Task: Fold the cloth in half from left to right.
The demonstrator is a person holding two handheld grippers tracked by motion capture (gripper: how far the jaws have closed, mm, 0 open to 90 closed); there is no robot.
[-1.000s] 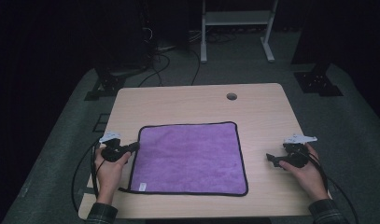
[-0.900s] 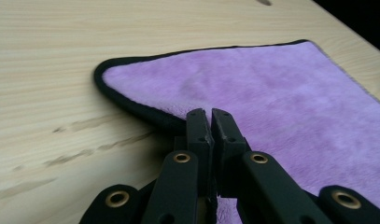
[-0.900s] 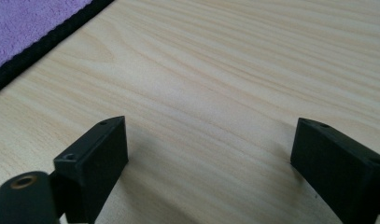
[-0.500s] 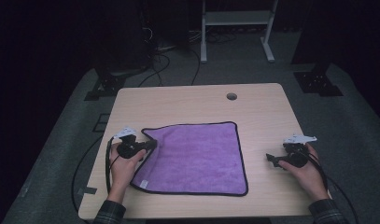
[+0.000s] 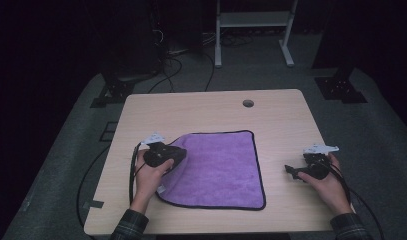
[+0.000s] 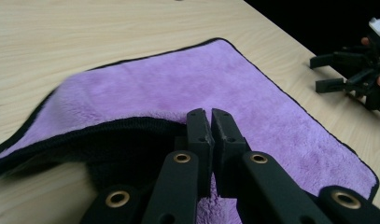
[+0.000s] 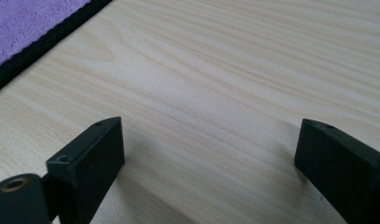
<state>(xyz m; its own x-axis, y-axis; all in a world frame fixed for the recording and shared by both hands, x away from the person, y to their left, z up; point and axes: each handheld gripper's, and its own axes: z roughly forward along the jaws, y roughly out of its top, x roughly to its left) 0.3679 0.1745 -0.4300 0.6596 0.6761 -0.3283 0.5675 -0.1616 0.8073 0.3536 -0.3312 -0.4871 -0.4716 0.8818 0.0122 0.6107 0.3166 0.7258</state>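
A purple cloth point(image 5: 221, 170) with black trim lies on the wooden table point(image 5: 206, 110). My left gripper point(image 5: 178, 156) is over its left side, shut on the cloth's left edge. In the left gripper view the jaws point(image 6: 211, 114) stand together. The trimmed edge of the cloth point(image 6: 201, 79) is raised and folded over toward them. My right gripper point(image 5: 291, 172) rests on bare wood to the right of the cloth, open with nothing between its fingers. It also shows far off in the left gripper view point(image 6: 317, 73). In the right gripper view its jaws point(image 7: 206, 140) stand wide apart, with a cloth corner point(image 7: 24, 23) at the upper left.
A round cable hole point(image 5: 248, 103) sits near the table's far edge. Behind the table stand a white rack's legs point(image 5: 251, 35) on a grey floor mat. Black cables point(image 5: 91, 175) trail off the table's left side.
My left gripper has moved right across the table, drawing the cloth's left edge with it, so that side now folds inward. The right hand has stayed where it was.
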